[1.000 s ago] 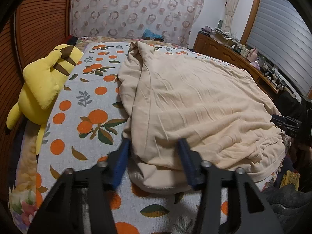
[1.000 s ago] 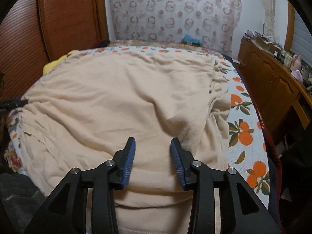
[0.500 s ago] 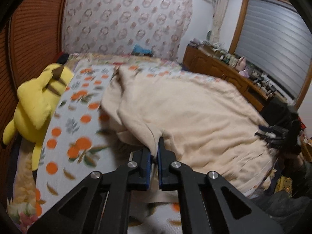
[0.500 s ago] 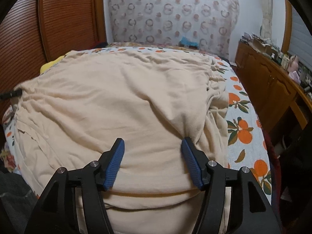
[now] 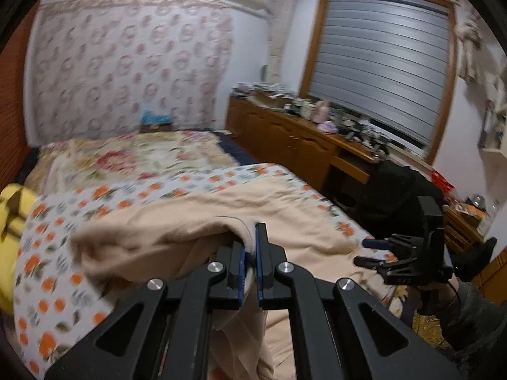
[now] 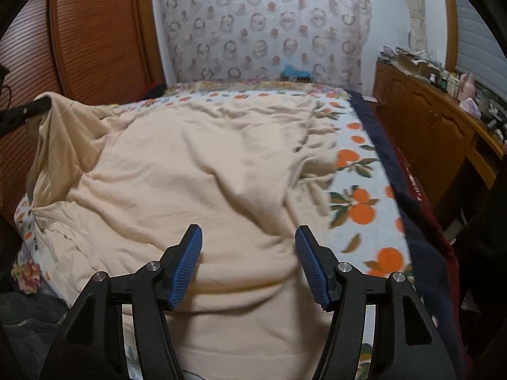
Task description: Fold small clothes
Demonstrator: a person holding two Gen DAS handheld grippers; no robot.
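A large beige garment [image 5: 285, 202] lies spread over the bed. My left gripper [image 5: 250, 247] is shut on a fold of its edge and holds that edge raised off the bed, with cloth hanging below the jaws. In the right wrist view the lifted corner rises at the far left, where the left gripper [image 6: 35, 107] pinches it. My right gripper [image 6: 248, 253] is open just above the near part of the garment [image 6: 190, 174], and its blue pads [image 6: 187, 269] touch nothing. The left wrist view shows that right gripper [image 5: 370, 251] at the right, jaws apart.
The bed has an orange-print sheet [image 6: 358, 209]. A yellow plush toy [image 5: 9, 215] sits at its left side. A wooden cabinet [image 5: 285, 139] cluttered with small items runs along the right wall under a shuttered window. A brown slatted wardrobe [image 6: 95, 31] stands on the left.
The left gripper shut on the garment's edge and lifted it up, away from the sheet. The right gripper's jaws spread wider and it shifted slightly over the cloth.
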